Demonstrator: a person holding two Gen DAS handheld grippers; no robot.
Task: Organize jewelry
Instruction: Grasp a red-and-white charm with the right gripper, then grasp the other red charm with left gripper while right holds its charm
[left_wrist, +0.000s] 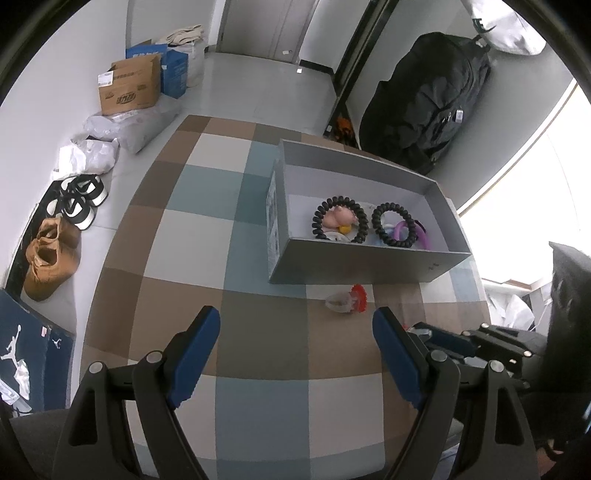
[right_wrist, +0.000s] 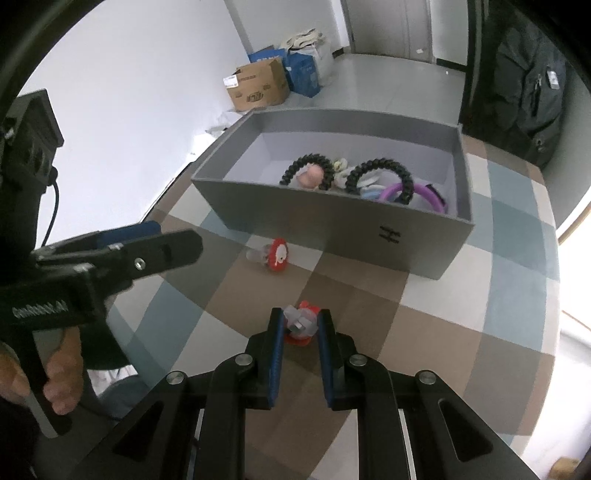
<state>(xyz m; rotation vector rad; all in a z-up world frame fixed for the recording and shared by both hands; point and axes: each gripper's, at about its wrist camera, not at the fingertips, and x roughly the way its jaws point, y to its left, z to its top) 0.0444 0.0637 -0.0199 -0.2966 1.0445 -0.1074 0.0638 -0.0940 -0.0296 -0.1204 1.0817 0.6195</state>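
A grey open box (left_wrist: 369, 254) (right_wrist: 332, 225) stands on the checked tablecloth and holds black coil hair ties (left_wrist: 340, 219) (right_wrist: 380, 173), a pink charm and a purple ring (right_wrist: 424, 192). A red and clear hair clip (left_wrist: 349, 301) (right_wrist: 271, 254) lies on the cloth in front of the box. My right gripper (right_wrist: 301, 323) is shut on a second red and clear hair clip (right_wrist: 301, 325), just above the cloth. My left gripper (left_wrist: 295, 321) is open and empty, short of the loose clip; it also shows in the right wrist view (right_wrist: 147, 240) at the left.
The checked cloth (left_wrist: 258, 350) covers the table. On the floor to the left lie shoes (left_wrist: 51, 258), white bags and a cardboard box (left_wrist: 129, 86). A black backpack (left_wrist: 432, 99) stands behind the table.
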